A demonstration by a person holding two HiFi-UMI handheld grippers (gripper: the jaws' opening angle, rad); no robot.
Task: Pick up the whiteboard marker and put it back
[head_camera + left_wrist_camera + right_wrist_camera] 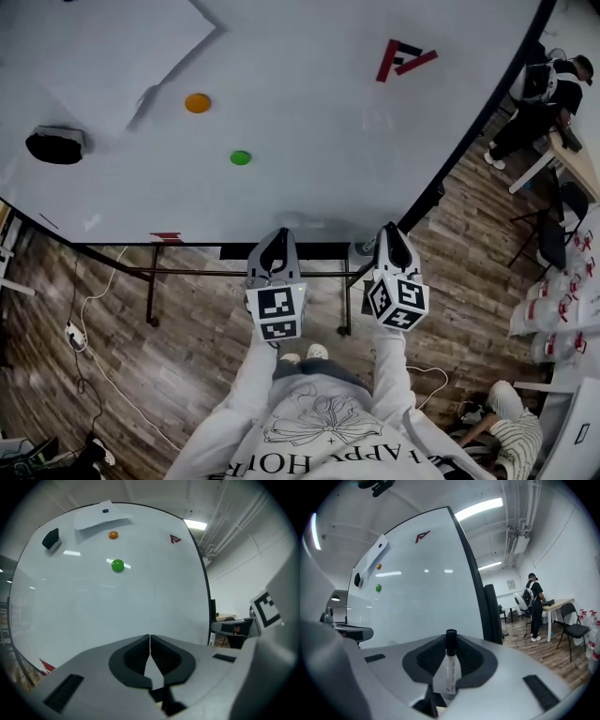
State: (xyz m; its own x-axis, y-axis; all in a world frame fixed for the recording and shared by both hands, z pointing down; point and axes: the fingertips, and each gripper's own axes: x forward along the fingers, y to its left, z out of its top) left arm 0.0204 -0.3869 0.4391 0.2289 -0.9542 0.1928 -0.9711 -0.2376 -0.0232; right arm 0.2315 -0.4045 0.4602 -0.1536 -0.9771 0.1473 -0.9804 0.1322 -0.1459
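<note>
Before a large white whiteboard point(356, 159), the black-capped white whiteboard marker point(450, 667) is clamped in the right gripper point(450, 644); the left gripper point(150, 644) is closed, empty. Pickup is judged done; returning it remains.

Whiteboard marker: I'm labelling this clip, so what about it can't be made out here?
1. Right gripper view: the whiteboard marker is clamped in the right tongs. The print on its barrel is too small to read.
2. Head view: the tongs' body hides the marker altogether.
3. Left gripper view: the marker lies outside the frame.
</note>
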